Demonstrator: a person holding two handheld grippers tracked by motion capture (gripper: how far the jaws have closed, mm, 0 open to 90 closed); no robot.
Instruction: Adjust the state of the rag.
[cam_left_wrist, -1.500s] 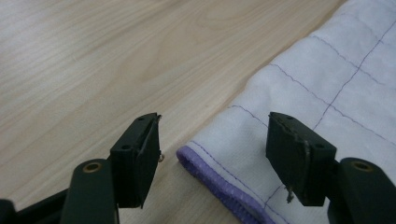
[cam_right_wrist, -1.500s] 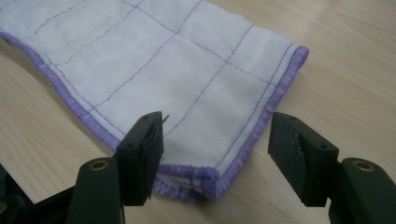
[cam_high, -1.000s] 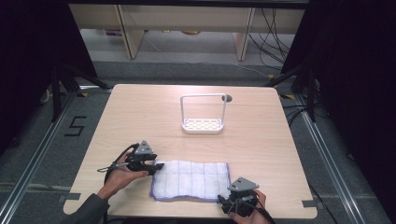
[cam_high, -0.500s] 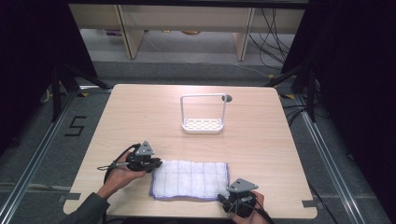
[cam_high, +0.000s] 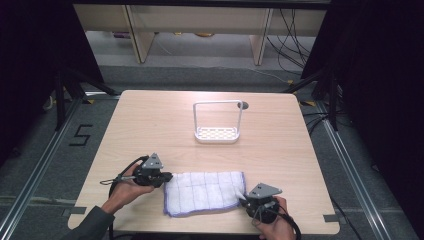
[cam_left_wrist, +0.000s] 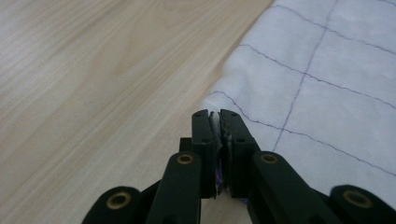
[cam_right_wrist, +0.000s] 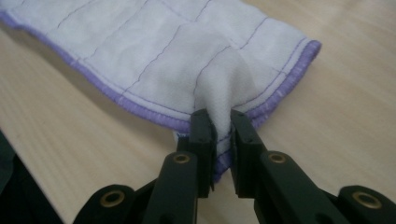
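item: white cloth (cam_high: 205, 192) with purple hem, lying flat on the near part of the table (cam_high: 150, 125), between the two hands.
left gripper (cam_left_wrist: 219, 122): jaws just closed, clamped on the cloth's left edge.
right gripper (cam_right_wrist: 219, 122): jaws just closed, pinching a bunched corner at the hem.
white rack (cam_high: 218, 122): farther back, well apart, untouched.
status: both holds taken; cloth not yet lifted. lifting, folding or moving it appears still to do.
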